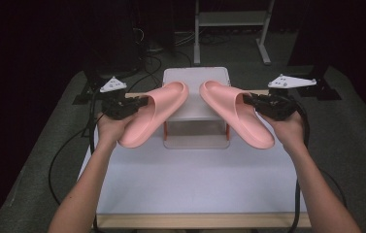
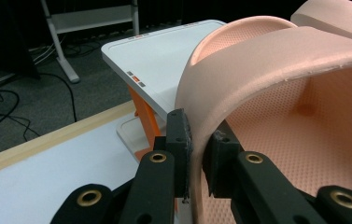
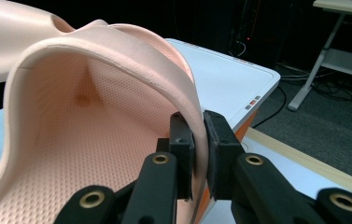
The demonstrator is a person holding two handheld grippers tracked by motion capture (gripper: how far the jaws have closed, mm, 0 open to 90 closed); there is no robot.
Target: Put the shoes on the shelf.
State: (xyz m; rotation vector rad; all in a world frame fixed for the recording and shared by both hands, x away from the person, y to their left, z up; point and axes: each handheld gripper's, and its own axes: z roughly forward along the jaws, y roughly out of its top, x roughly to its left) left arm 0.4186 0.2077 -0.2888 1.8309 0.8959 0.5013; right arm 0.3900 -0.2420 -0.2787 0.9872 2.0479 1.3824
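Observation:
Two pink slide sandals are held up above the white table [image 1: 195, 179]. My left gripper [image 1: 139, 103] is shut on the outer side of the left sandal's [image 1: 154, 111] strap; in the left gripper view its pads pinch the strap edge [image 2: 197, 154], and the dotted footbed [image 2: 295, 140] shows to the right. My right gripper [image 1: 249, 101] is shut on the strap of the right sandal [image 1: 236, 114]; in the right gripper view the strap [image 3: 200, 140] sits between the pads. The toes of both sandals point toward the white stand [image 1: 196, 77].
The white stand has orange legs [image 2: 146, 116] and a lower shelf [image 1: 196, 141] at the table's far middle. Cables [image 1: 64, 150] trail off the left side onto the grey floor. A metal frame [image 1: 231, 29] stands behind the table. The table's near half is bare white.

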